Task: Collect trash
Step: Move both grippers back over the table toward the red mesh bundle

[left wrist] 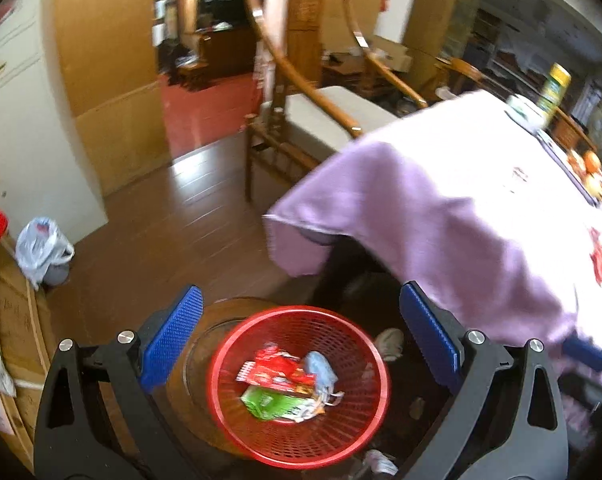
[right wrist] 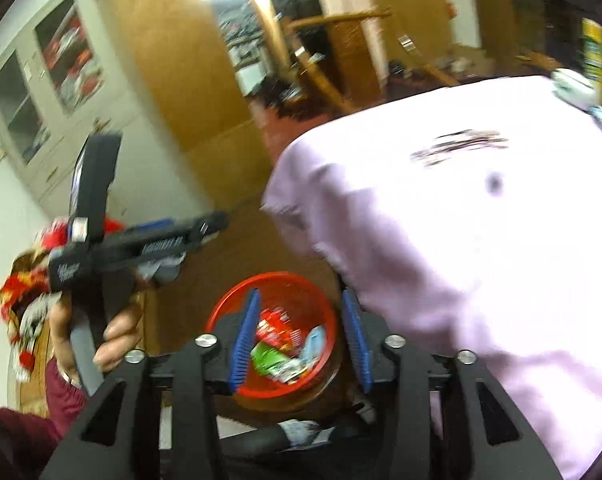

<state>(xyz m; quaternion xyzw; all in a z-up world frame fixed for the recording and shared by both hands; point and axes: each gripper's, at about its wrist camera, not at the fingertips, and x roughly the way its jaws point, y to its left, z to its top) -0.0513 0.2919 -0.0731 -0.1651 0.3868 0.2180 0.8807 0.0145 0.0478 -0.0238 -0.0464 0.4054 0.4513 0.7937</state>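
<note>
A red mesh basket (left wrist: 301,446) stands on a round wooden stool (left wrist: 185,384) beside the table. Inside lie a red wrapper (left wrist: 285,372), a green wrapper (left wrist: 273,402) and a pale blue scrap (left wrist: 321,368). My left gripper (left wrist: 301,290) hangs above the basket, its blue pads wide open and empty. In the right wrist view the same basket (right wrist: 223,310) shows below my right gripper (right wrist: 301,294), which is open with nothing between its pads; the red wrapper (right wrist: 275,326) and green wrapper (right wrist: 271,356) lie underneath. A person's hand (right wrist: 117,334) holds the left gripper's handle at the left.
A table under a lilac cloth (left wrist: 441,208) fills the right side, with a tin (left wrist: 555,88) and oranges (left wrist: 589,168) at its far end. A wooden chair (left wrist: 321,120) stands behind it. A plastic bag (left wrist: 41,248) and a cardboard box (left wrist: 13,320) sit at the left.
</note>
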